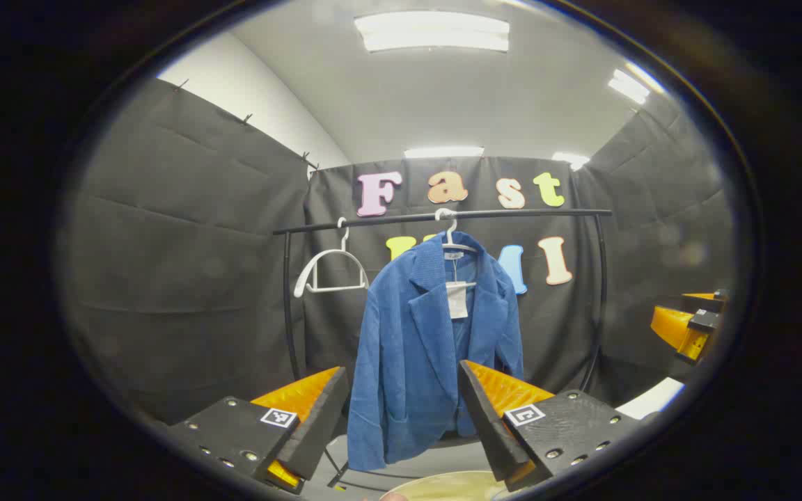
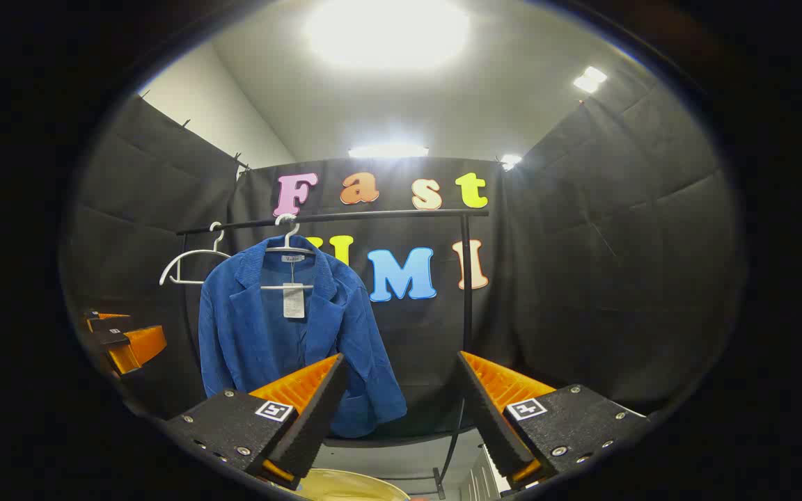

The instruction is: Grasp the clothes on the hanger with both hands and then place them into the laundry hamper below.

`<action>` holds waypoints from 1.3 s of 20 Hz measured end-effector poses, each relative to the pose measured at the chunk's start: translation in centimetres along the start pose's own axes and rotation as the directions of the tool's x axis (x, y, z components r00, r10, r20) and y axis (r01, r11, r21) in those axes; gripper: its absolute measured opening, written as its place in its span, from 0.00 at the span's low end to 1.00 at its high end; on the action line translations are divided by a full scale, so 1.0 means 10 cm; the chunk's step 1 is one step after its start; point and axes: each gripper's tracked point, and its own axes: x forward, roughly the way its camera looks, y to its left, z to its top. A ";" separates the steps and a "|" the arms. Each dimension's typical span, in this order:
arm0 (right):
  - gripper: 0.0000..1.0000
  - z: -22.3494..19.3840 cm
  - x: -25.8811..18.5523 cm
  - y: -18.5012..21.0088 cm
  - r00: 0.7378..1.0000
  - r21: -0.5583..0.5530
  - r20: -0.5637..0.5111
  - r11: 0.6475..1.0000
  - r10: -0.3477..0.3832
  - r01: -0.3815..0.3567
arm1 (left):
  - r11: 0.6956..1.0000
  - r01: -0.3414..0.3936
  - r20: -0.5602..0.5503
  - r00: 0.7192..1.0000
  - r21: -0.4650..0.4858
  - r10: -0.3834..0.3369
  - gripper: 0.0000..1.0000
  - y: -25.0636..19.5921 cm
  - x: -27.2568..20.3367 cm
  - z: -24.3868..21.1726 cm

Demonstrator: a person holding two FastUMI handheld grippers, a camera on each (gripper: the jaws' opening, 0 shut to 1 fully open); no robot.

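Note:
A blue corduroy jacket (image 1: 429, 348) hangs on a white hanger (image 1: 451, 236) from a black rail (image 1: 443, 217); a white tag dangles at its collar. In the right gripper view the same jacket (image 2: 282, 334) hangs left of centre. My left gripper (image 1: 401, 410) is open, its fingers framing the jacket's lower half from a distance. My right gripper (image 2: 401, 403) is open too, with the jacket's hem behind its left finger. The right gripper (image 1: 686, 323) shows at the far right of the left gripper view, and the left gripper (image 2: 122, 341) at the far left of the right gripper view. A pale hamper rim (image 1: 443, 485) peeks at the bottom.
An empty white hanger (image 1: 328, 268) hangs on the rail left of the jacket. The rack's black uprights (image 1: 599, 299) stand at either side, with its base bars near the floor. The pale rim (image 2: 345, 485) also lies low between the right fingers.

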 end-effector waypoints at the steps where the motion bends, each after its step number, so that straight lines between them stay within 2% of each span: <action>1: 0.95 -0.01 0.01 0.01 1.000 -0.003 -0.003 1.000 0.003 -0.003 | 1.000 0.000 -0.004 1.000 0.000 0.000 0.92 0.01 0.01 -0.02; 9: 0.95 -0.02 0.04 0.17 1.000 -0.027 -0.007 0.999 0.025 -0.026 | 1.000 -0.009 0.004 1.000 0.005 0.009 0.92 0.13 0.07 -0.04; 20: 0.95 -0.05 0.09 0.52 1.000 -0.043 -0.015 0.999 0.016 -0.017 | 1.000 -0.012 0.014 1.000 -0.022 0.012 0.92 0.17 0.08 -0.03; 26: 0.95 0.17 0.27 0.81 0.998 -0.003 0.005 0.998 0.067 -0.067 | 0.999 0.001 0.043 0.999 -0.036 0.000 0.92 0.13 0.06 0.04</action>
